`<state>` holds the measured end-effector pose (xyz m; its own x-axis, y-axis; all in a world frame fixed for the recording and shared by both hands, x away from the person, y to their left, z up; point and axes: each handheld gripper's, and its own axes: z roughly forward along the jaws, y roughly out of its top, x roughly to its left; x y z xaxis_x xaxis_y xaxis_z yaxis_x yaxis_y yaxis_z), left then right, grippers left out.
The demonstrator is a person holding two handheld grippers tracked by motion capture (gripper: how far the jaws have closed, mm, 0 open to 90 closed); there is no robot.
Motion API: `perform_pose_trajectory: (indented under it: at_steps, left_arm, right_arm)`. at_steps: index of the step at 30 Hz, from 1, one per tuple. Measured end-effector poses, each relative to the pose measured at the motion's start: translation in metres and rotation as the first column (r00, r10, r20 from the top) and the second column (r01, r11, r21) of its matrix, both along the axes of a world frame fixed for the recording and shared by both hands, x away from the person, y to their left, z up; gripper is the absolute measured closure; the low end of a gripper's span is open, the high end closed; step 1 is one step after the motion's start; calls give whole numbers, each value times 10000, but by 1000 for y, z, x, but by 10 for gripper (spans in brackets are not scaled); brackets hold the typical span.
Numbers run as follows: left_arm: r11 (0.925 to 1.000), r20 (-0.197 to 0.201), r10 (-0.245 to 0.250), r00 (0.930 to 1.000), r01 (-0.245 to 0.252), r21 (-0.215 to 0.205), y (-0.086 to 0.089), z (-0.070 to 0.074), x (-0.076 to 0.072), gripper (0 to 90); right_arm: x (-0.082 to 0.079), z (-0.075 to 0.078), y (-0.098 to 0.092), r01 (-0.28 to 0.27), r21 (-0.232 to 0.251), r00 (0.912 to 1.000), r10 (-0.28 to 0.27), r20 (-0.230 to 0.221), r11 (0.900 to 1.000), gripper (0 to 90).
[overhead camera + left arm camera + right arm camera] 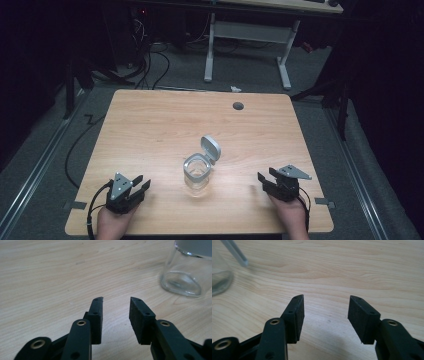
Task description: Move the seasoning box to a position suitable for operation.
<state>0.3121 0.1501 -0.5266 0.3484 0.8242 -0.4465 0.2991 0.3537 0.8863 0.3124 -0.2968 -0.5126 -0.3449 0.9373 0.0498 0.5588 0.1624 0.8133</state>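
The clear square glass jar (195,175) with its grey hinged lid (211,148) open stands upright on the light wooden table (150,130), between both grippers. The left gripper (141,186) and right gripper (264,179) are empty, jaws parted, about equally near.

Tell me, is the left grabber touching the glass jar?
Apart. In the left gripper view the open left gripper has bare wood between its jaws and the glass jar; the high view shows the same gap on the table.
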Motion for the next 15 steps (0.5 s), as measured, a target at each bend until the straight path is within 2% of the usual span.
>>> perform_pose_trajectory:
  at_steps: [2,4,6,10,15]
  left_arm:
    - [9999,21,-101,9999,100,75,-2,-1,2,610]
    - [9999,50,-84,10000,83,121,-4,-1,4,608]
    - [10000,0,-59,10000,59,74,-4,-1,6,614]
    - [9995,-72,317,9995,-317,-15,-6,1,12,654]
    - [9995,-132,317,9994,-316,33,-6,2,12,678]
  right_arm:
    - [-2,-2,-2,-39,131,10000,39,-1,9999,491]
    - [-4,-2,-4,-88,348,10000,87,29,9994,557]
    - [-5,-3,-2,-63,249,10000,63,38,9997,586]
    - [-7,-8,2,-280,166,9995,283,-170,9995,644]
    - [-10,-7,6,-389,47,9992,389,-69,9992,662]
